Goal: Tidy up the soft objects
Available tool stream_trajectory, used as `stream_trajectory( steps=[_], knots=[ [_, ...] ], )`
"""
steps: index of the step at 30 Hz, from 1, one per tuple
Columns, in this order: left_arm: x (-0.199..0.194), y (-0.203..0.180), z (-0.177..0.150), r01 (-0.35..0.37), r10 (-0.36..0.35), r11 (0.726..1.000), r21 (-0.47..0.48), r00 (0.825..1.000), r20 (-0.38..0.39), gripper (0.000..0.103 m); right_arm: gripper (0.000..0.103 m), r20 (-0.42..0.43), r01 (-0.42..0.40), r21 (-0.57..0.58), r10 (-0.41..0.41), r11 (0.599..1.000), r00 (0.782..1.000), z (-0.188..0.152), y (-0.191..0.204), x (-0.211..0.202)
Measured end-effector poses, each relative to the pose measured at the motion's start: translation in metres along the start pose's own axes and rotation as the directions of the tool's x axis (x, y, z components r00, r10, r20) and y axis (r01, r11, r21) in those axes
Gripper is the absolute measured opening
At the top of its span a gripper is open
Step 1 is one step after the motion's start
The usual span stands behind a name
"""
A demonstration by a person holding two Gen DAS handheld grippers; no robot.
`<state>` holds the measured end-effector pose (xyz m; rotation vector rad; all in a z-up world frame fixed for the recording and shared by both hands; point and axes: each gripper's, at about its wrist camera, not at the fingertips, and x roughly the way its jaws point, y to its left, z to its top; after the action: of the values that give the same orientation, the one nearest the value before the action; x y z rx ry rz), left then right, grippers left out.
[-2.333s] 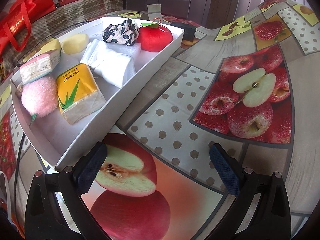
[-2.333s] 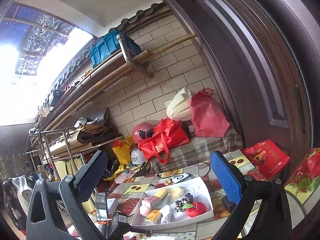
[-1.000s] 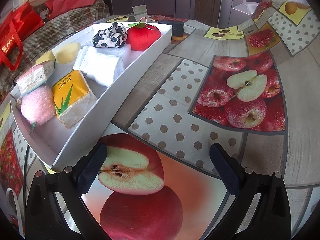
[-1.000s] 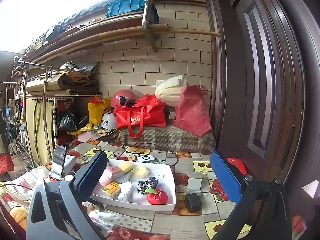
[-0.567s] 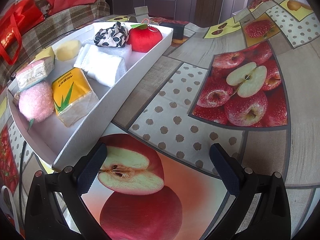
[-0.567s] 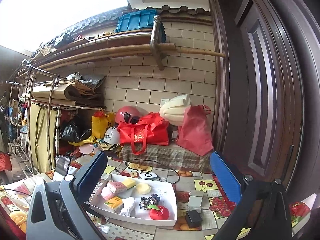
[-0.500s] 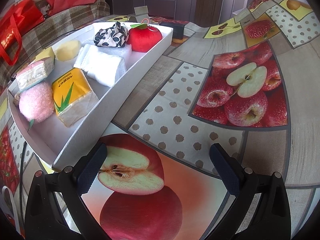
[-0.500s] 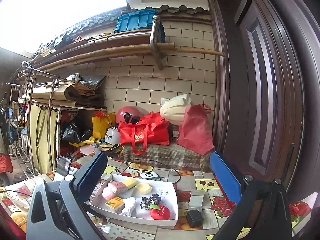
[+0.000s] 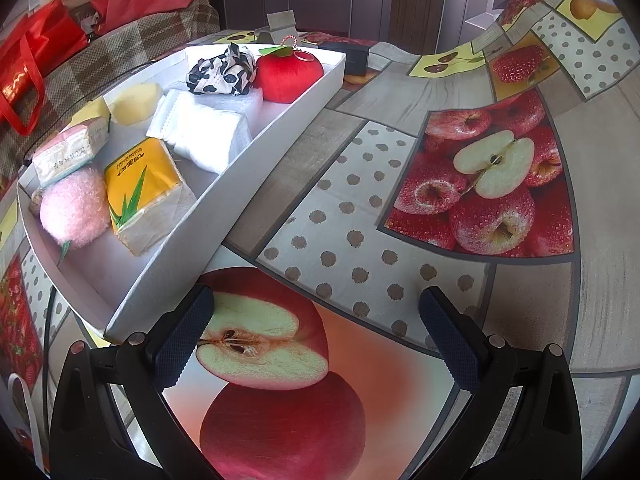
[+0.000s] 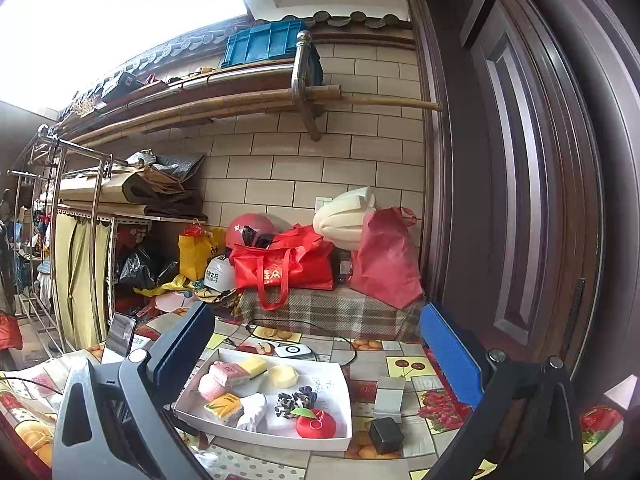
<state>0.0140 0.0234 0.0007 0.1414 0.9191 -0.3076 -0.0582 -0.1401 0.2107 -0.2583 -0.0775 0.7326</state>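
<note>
Fingers (image 9: 188,340) still spread, empty; white tray (image 9: 256,160) unmoved since before.

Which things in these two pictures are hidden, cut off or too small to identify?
- Left wrist view: a small brownish thing in the white tray is mostly hidden behind the pink fluffy ball.
- Left wrist view: a white loop is cut by the picture's left edge.
- Right wrist view: the handwriting on the tray floor is too small to read.
- Right wrist view: the tray's near left corner is hidden by a finger of the right hand-held gripper.
</note>
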Motion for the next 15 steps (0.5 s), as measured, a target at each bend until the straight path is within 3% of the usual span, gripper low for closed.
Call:
stream_trajectory(
  steps=[15],
  knots=[
    [0.0002, 0.0013, 0.0000, 0.000, 0.000, 1.000, -0.001, 1.000, 0.006, 0.103, 0.103, -0.030, 0.024, -0.004, -0.024, 1.000, 0.999, -0.0021, -0.0008, -0.0019]
  ],
)
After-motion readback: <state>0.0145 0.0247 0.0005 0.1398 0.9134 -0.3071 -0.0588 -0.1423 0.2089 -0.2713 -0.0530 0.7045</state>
